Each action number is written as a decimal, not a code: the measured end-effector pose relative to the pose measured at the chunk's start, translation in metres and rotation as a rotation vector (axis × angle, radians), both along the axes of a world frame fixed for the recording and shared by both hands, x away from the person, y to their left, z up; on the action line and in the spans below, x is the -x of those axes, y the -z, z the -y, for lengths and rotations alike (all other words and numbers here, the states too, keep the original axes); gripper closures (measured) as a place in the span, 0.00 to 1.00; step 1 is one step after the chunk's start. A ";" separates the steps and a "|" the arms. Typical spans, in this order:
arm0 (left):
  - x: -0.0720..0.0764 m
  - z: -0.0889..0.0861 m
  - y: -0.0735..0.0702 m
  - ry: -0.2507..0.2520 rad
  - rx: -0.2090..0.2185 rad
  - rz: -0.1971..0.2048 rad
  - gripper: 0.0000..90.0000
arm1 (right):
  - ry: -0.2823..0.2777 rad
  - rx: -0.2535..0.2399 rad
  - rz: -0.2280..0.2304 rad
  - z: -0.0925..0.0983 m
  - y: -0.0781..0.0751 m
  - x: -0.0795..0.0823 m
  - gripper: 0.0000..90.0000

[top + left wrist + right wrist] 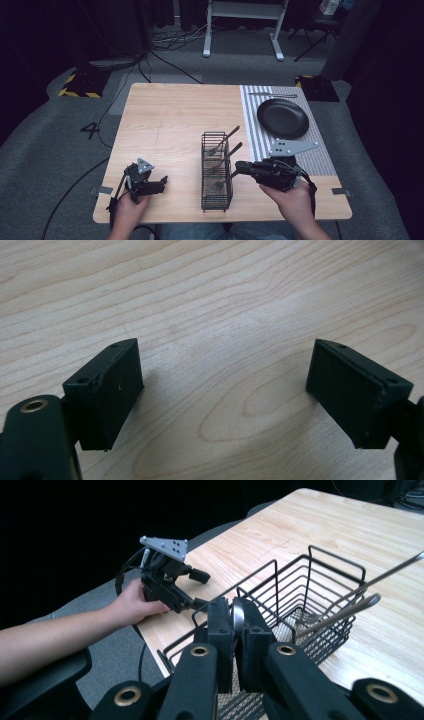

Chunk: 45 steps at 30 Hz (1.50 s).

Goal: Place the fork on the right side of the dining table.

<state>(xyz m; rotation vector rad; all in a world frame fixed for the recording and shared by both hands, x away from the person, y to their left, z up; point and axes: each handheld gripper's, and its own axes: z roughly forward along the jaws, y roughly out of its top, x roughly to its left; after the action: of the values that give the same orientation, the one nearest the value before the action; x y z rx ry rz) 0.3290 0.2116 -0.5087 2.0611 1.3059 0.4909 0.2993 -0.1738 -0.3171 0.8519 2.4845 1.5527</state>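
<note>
A black wire basket (216, 200) stands near the table's front edge, and the right gripper view shows its rim (314, 551). Three metal utensils lean in it, handles pointing up and to the right. My right gripper (240, 167) is shut on the handle of the nearest utensil (226, 179). Its rounded silver end (238, 616) shows between the jaws of my right gripper (238, 622). The other two utensils (350, 605) lean against the basket's far side. My left gripper (161, 183) rests open on the wood at the front left, its pads (117, 390) wide apart over bare table.
A black plate (282, 118) lies on a striped placemat (256, 137) at the right of the table, with another utensil (272, 95) beyond it. The left gripper (201, 589) and its hand sit near the table's corner. Bare wood (170, 120) spreads left of the basket.
</note>
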 end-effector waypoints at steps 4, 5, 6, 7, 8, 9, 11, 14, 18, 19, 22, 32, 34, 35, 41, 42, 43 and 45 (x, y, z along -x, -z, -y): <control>-0.001 0.000 0.000 -0.001 0.000 0.002 0.17 | 0.011 -0.007 0.010 0.003 -0.007 -0.002 0.96; -0.001 0.001 0.000 -0.001 0.000 0.002 0.17 | 0.015 -0.009 0.011 0.004 -0.009 -0.002 0.96; -0.002 0.001 0.000 0.000 -0.001 0.002 0.17 | 0.020 -0.014 0.011 0.007 -0.012 -0.004 0.96; -0.002 0.001 0.000 0.000 -0.001 0.002 0.17 | 0.021 -0.018 0.010 0.008 -0.013 -0.004 0.96; -0.002 0.001 0.000 0.000 -0.002 0.001 0.17 | 0.021 -0.018 0.010 0.008 -0.013 -0.004 0.96; -0.002 0.001 0.000 0.000 -0.001 0.001 0.17 | 0.024 -0.022 0.010 0.009 -0.015 -0.005 0.96; -0.002 0.001 0.000 0.001 -0.002 0.001 0.17 | 0.028 -0.028 0.013 0.010 -0.020 -0.006 0.96; -0.003 0.001 0.000 -0.003 0.000 0.002 0.17 | 0.033 -0.034 0.021 0.012 -0.027 -0.007 0.96; -0.004 0.002 0.000 -0.003 0.002 0.002 0.17 | 0.045 -0.032 0.036 0.017 -0.034 -0.006 0.96; -0.004 0.002 0.000 -0.003 0.002 0.002 0.17 | 0.052 -0.036 0.040 0.020 -0.037 -0.006 0.96; -0.004 0.002 0.000 -0.004 0.001 0.002 0.17 | 0.064 -0.041 0.049 0.027 -0.042 -0.006 0.96; -0.004 0.002 0.000 -0.004 0.001 0.002 0.17 | 0.093 -0.067 0.058 0.048 -0.055 -0.006 0.96; -0.004 0.002 0.000 -0.004 0.001 0.002 0.17 | 0.105 -0.070 0.065 0.053 -0.056 -0.006 0.96; -0.004 0.002 0.000 -0.004 0.001 0.002 0.17 | 0.121 -0.071 0.070 0.058 -0.058 -0.006 0.96; -0.004 0.002 0.000 -0.004 0.001 0.002 0.17 | 0.161 -0.072 0.081 0.071 -0.062 -0.007 0.96; -0.004 0.002 0.000 -0.004 0.001 0.002 0.17 | 0.169 -0.073 0.084 0.074 -0.062 -0.008 0.96; -0.004 0.002 0.000 -0.003 0.001 0.002 0.17 | 0.177 -0.073 0.086 0.076 -0.063 -0.009 0.96; -0.004 0.002 0.000 -0.004 0.002 0.002 0.17 | 0.200 -0.074 0.083 0.081 -0.062 -0.014 0.96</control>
<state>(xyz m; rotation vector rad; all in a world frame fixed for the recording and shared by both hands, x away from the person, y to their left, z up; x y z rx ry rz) 0.3331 0.2098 -0.5088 2.0564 1.3088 0.4936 0.3135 -0.2549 -0.2553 0.9903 2.2210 1.5845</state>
